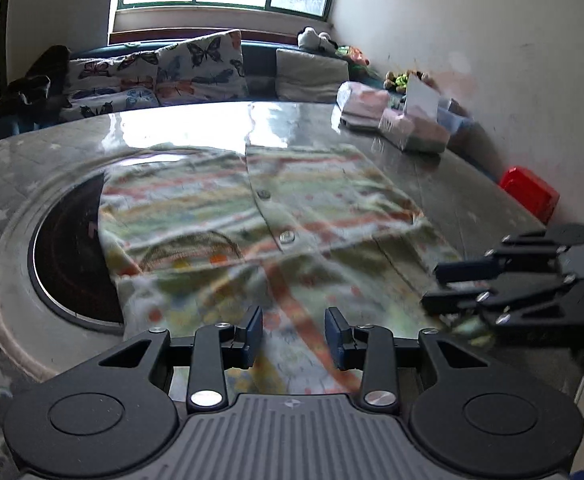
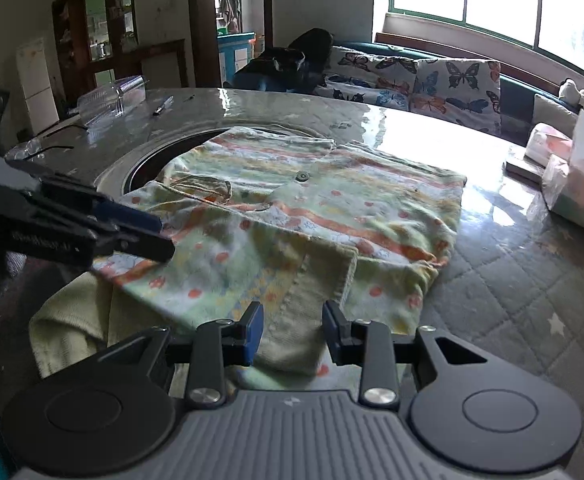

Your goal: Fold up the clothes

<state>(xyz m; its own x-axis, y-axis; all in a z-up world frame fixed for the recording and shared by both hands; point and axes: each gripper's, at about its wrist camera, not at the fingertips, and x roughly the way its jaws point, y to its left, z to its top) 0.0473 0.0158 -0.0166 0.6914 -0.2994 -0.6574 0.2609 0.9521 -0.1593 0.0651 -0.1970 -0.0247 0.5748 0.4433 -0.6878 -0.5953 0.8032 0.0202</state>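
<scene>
Your patterned shirt (image 2: pixel 300 208) lies on the glossy table (image 2: pixel 492 168), one side already folded inward and a sleeve (image 2: pixel 312 300) doubled back near you. Your left gripper (image 1: pixel 294 334) and right gripper (image 2: pixel 294 332) both hover released over the near hem, nothing pinched. The remaining folds likely lie ahead.

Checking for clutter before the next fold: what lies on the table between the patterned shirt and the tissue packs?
Nothing: in the right wrist view only bare glossy table separates the patterned shirt from the tissue packs.
</scene>
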